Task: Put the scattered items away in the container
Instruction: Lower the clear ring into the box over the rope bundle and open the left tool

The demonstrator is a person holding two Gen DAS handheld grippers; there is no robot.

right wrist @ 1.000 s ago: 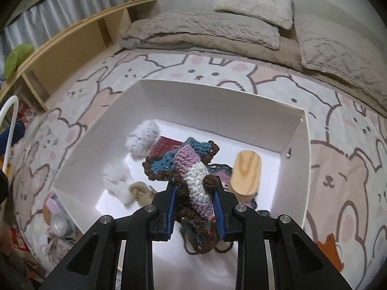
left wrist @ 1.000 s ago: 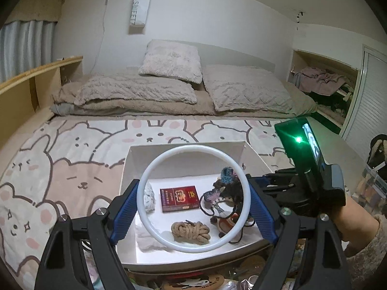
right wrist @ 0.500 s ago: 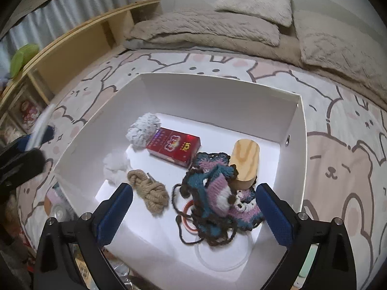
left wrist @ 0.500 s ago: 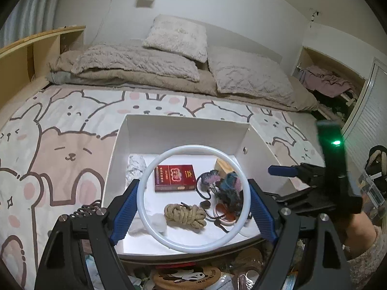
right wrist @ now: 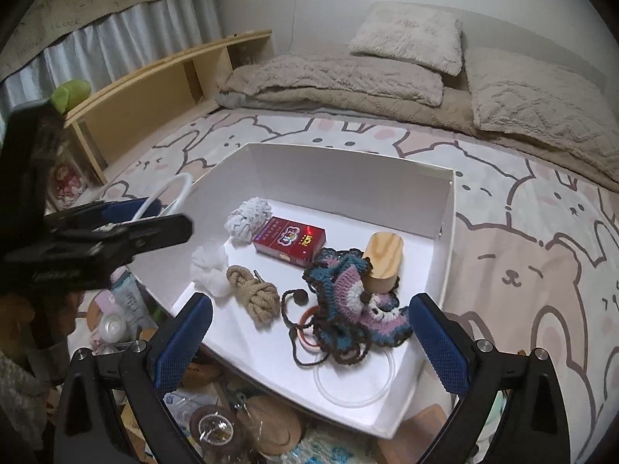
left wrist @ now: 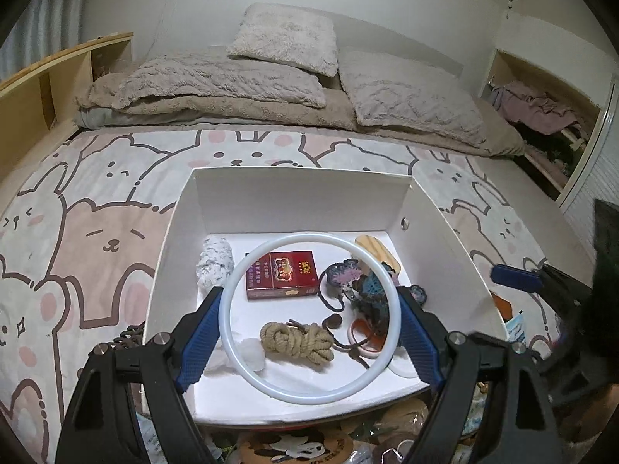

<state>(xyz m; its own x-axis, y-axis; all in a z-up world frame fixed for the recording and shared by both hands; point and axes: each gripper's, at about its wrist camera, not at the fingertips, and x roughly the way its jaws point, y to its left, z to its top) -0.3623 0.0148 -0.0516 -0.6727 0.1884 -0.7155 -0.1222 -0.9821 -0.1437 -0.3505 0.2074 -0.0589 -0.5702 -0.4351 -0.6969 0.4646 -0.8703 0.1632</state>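
White ring (left wrist: 309,319) clamped across its width between left tongs (left wrist: 309,332), lower centre of left-wrist frame, held face-on over white container (left wrist: 301,197), likely for dropping inside. No long axis, being round; opening faces the camera. Seen through it: red box (left wrist: 282,275) lying flat, long side left to right, and rope coil (left wrist: 297,342). Further right, crochet piece (right wrist: 348,297) heaped against wooden block (right wrist: 383,261), centre of right-wrist frame, probably just let go. Right tongs (right wrist: 309,342) spread wide and empty, lower edge of that frame.
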